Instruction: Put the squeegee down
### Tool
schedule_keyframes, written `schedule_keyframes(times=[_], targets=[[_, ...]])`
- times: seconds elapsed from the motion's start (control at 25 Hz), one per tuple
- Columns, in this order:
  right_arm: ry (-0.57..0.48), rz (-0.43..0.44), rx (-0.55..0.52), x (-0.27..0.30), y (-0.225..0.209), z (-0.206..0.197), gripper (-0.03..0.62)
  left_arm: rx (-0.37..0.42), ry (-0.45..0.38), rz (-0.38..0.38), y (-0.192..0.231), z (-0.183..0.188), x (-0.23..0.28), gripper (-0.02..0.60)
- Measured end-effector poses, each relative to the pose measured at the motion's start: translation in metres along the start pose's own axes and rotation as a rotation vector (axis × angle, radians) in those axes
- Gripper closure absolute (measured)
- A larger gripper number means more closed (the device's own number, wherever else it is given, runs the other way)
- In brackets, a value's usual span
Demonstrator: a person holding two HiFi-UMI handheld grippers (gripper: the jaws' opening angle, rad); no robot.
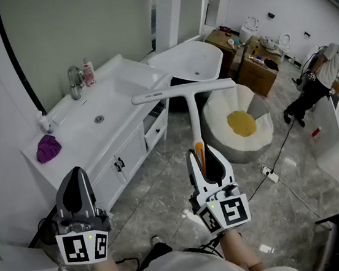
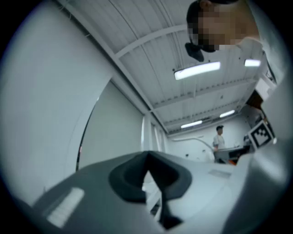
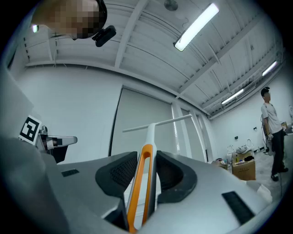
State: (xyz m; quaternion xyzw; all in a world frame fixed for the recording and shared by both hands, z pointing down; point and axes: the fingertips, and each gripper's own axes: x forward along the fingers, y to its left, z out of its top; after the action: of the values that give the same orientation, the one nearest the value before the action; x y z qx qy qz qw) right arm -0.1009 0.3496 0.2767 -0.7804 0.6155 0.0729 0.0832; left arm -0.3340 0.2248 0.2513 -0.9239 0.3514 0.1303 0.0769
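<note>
squeegee point(image 1: 183, 92) clamped, right hand-held gripper point(image 1: 204, 157) tilted up

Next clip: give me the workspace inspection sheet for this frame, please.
Surface: white vanity top with sink and faucet.
Job's things: squeegee held in the air, not yet put down.
Clutter: purple cloth and pink bottle on the vanity.
Grippers: right claw shut on the squeegee's handle; left claw shut, empty.
Cables: power strip and dark cord on the floor.
Surroundings: bathtub, egg-shaped cushion, person at right.
</note>
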Motion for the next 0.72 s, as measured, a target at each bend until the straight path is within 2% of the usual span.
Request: schedule_keyframes(times=[0.4,0.72], targets=[[-0.007,0.013,-0.004,-0.023,-0.009,0.005,0.462,0.006,0.004,0.007,-0.025,0.006,-0.018,0.575],[-0.005,0.006,-0.001,-0.02,-0.007,0.003,0.462,0.001,0.002,-0.008,-0.024,0.004,-0.014,0.575]])
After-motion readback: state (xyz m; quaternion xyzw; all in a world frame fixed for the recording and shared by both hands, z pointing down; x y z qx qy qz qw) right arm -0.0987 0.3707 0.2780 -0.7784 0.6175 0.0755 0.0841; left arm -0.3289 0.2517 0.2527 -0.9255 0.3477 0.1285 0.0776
